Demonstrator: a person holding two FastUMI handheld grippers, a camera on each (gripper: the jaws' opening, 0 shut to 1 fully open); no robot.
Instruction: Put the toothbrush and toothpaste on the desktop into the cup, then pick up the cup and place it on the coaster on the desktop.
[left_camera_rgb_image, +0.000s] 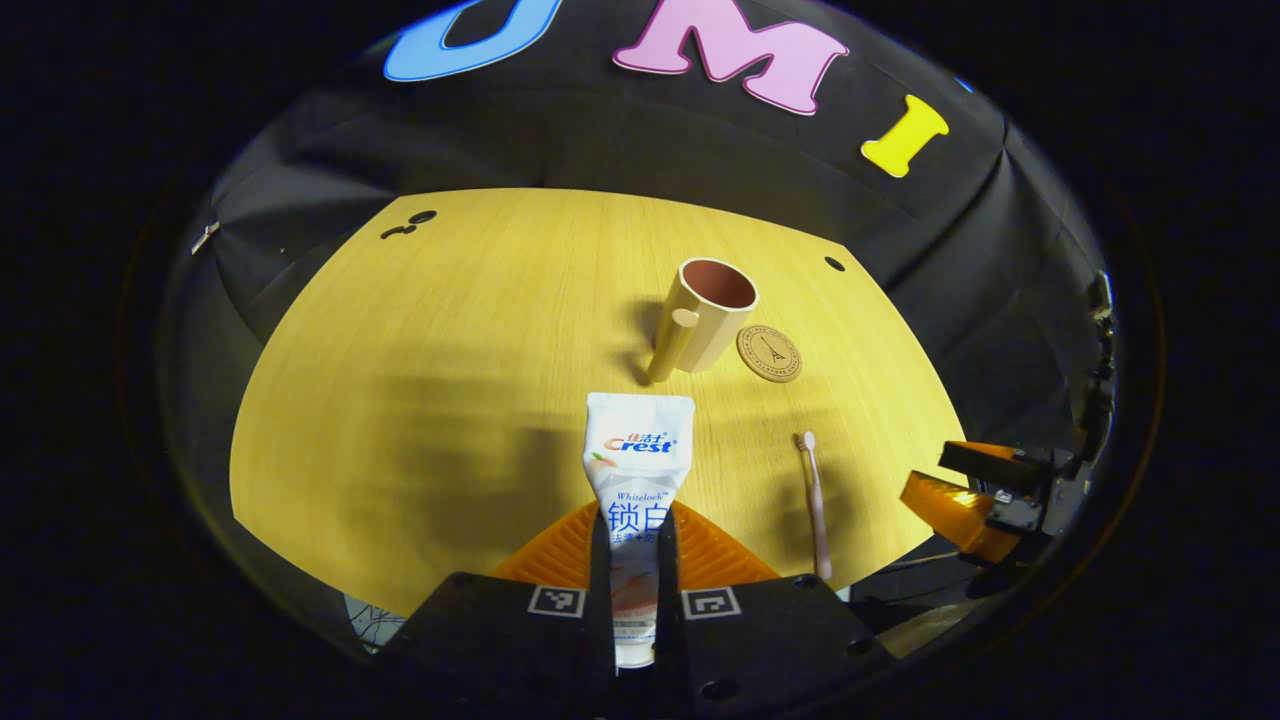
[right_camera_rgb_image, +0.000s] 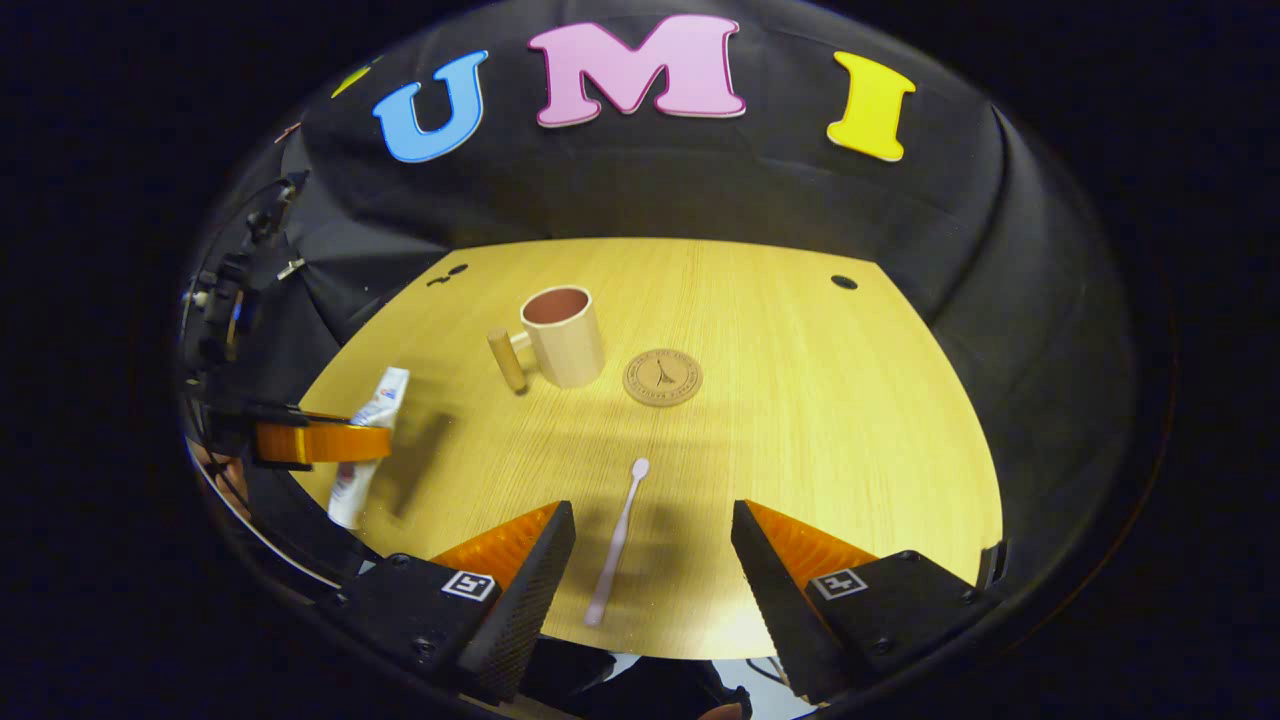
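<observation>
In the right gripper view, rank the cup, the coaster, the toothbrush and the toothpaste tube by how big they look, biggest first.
1. Toothpaste tube and toothbrush: similar length; the tube is partly covered by the left gripper, so I won't rank them.
2. Cup, handle included.
3. Coaster, smallest.
The toothbrush lies nearest the camera, which inflates it.

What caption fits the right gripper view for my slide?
Open right gripper hovers over the toothbrush while the left gripper holds the toothpaste near the cup.

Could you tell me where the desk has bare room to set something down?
The desk is bare right of the coaster, and left of the cup. It is crowded mid-desk: cup, coaster and toothbrush sit close together.
</observation>
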